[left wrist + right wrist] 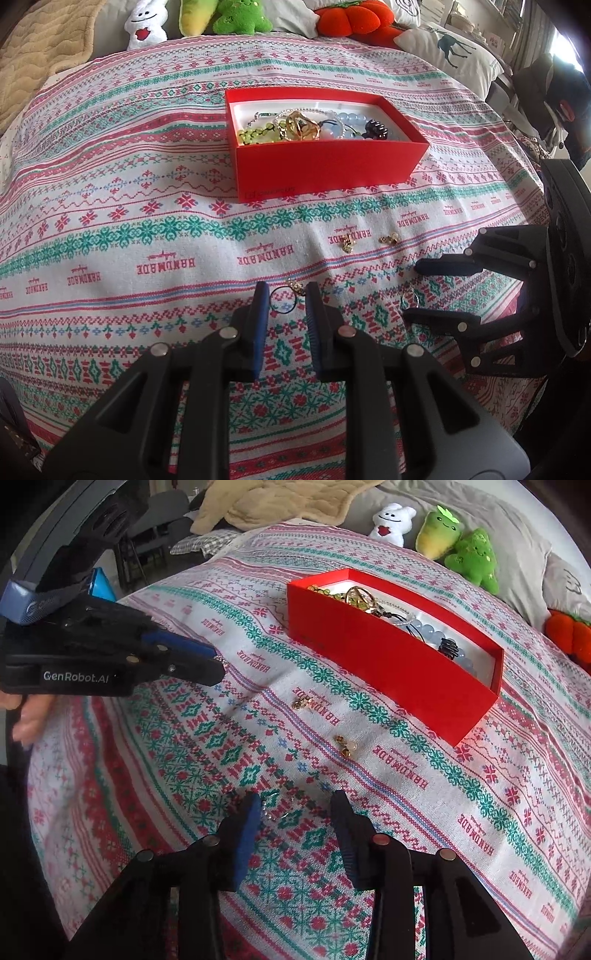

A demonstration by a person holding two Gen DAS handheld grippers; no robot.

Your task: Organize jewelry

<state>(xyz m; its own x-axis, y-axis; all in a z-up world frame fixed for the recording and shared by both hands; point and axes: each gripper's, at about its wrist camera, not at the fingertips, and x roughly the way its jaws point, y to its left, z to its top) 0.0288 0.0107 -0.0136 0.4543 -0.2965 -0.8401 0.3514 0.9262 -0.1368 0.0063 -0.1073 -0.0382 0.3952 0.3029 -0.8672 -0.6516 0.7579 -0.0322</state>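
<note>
A red box (325, 166) (388, 661) with bead bracelets and gold pieces stands on the patterned cloth. My left gripper (284, 295) is open, its fingertips either side of a thin dark ring with a gold charm (285, 301) lying on the cloth. My right gripper (295, 805) is open and low over the cloth, with a small silver earring (271, 810) by its left fingertip; the earring also shows in the left wrist view (410, 301). Two small gold earrings (348, 243) (388, 240) lie between the grippers and the box, also seen in the right wrist view (302, 702) (346, 745).
Plush toys (146, 26) (472, 559), pillows (452, 50) and a beige blanket (280, 502) lie along the far side of the bed. The left gripper (218, 664) shows at the left of the right wrist view, the right gripper (412, 291) at the right of the left wrist view.
</note>
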